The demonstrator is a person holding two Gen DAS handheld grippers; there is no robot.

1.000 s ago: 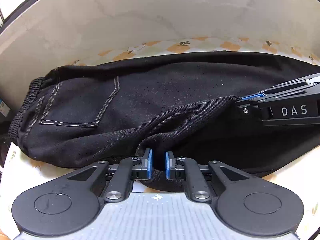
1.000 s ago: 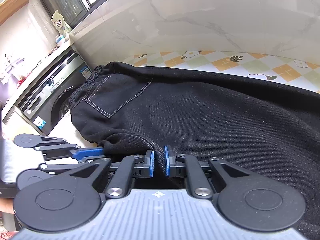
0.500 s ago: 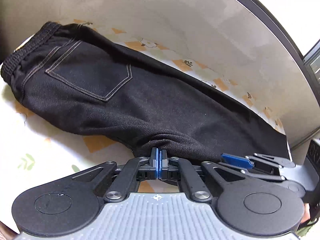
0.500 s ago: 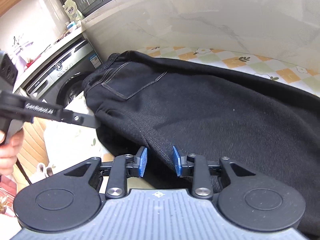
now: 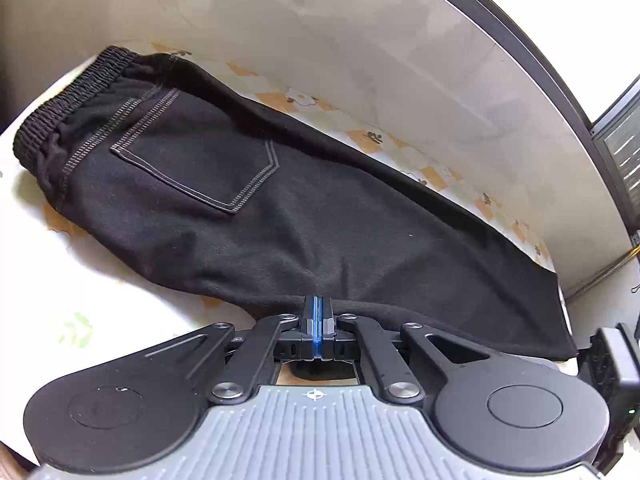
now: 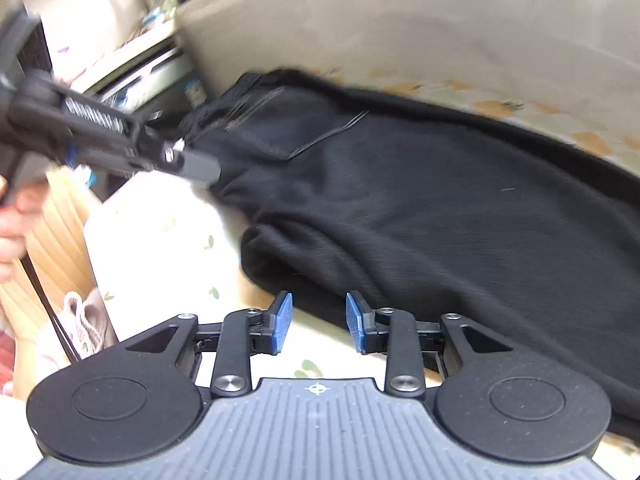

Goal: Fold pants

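Across the table, seen from the left wrist, the pants lie folded lengthwise, waistband toward the far left corner, hems toward the right edge, the long back side close along the wall. The left gripper has its blue pads pressed flat together with nothing between them; its tips sit just at the pants' near edge, and whether they touch the cloth cannot be told.

From the right wrist, blurred, the right gripper stands partly open and empty, its jaws straddling bare table just beside the near fold of the pants. The left gripper, in a hand, reaches toward the waistband end.

The likely trouble: with neither gripper holding cloth, the next cross fold needs fresh grips, and a pinch that takes only the top layer would peel the legs apart and undo the lengthwise fold. A hasty grab could also drag the pants toward the near edge, bunching them.
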